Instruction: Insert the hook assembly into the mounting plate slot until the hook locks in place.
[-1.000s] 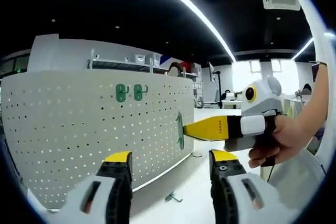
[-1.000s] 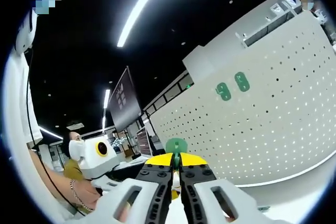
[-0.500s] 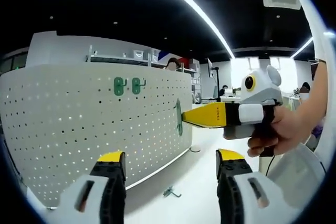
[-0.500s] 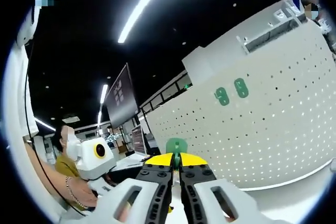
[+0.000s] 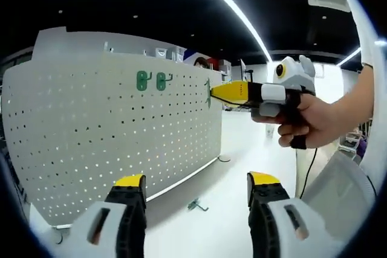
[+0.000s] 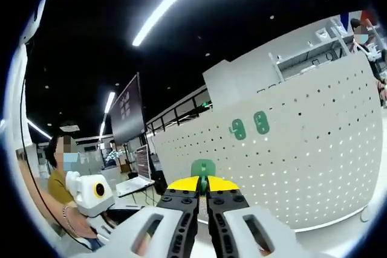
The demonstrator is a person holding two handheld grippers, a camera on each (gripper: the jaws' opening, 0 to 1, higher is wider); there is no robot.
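— Two green hooks [image 5: 152,81] are already sitting on the white pegboard [image 5: 115,143]; where is the third?

— I am pinching that green hook [image 6: 202,168] between the pressed-together tips of my right gripper [image 6: 204,187], close to the board's end edge in the left gripper view.

— And your left gripper [image 5: 196,180]?

— I am holding its jaws spread wide, gripping nothing, above a small metal part [image 5: 196,205] lying on the white table [image 5: 242,161].

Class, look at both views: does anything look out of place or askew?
One thing: a small hook piece lies loose on the table below the pegboard, while two green hooks hang on it.
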